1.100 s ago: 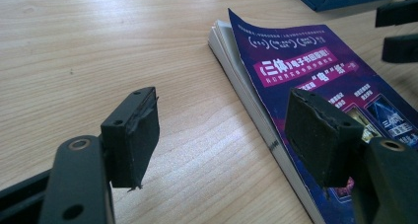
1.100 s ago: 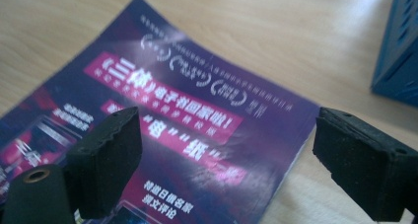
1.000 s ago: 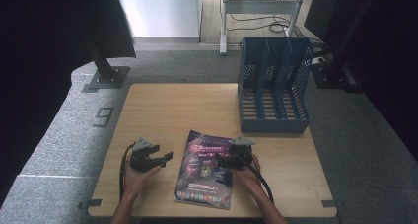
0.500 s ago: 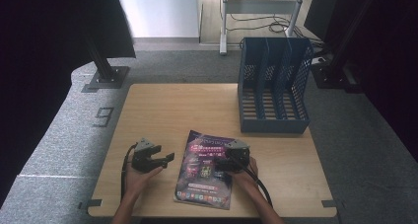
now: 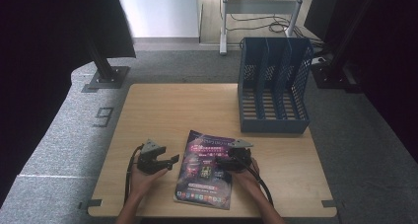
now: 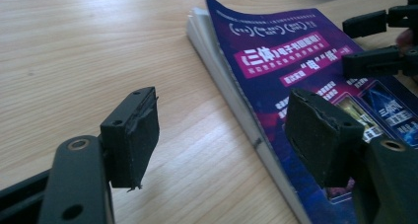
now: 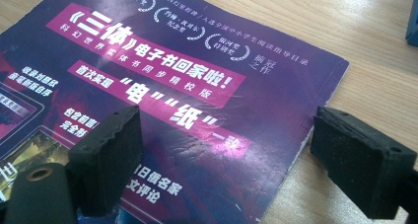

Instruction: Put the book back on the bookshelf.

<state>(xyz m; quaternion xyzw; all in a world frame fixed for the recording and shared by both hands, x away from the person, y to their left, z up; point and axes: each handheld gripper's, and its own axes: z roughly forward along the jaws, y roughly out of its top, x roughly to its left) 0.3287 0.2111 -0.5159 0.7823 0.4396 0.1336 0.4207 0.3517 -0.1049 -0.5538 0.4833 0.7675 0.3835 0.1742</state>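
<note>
A purple magazine [image 5: 207, 169] with white and pink print lies flat on the wooden table [image 5: 187, 110], near the front edge. My left gripper [image 5: 170, 161] sits just left of it, jaws open and empty; in the left gripper view the magazine's spine edge [image 6: 246, 120] runs between the jaws. My right gripper [image 5: 222, 162] hovers over the magazine's right half, open. In the right gripper view its jaws straddle the cover's right edge, one pad [image 7: 106, 157] over the magazine [image 7: 197, 100] and the other over bare wood. The right gripper's fingers [image 6: 374, 41] also appear in the left gripper view.
A blue mesh file holder [image 5: 273, 86] with three slots stands upright at the table's back right. Grey carpet surrounds the table, with a black stand base [image 5: 106, 78] at the back left and a metal rack behind.
My right gripper has shifted slightly left and forward over the magazine. My left gripper has barely moved. The magazine stays where it was.
</note>
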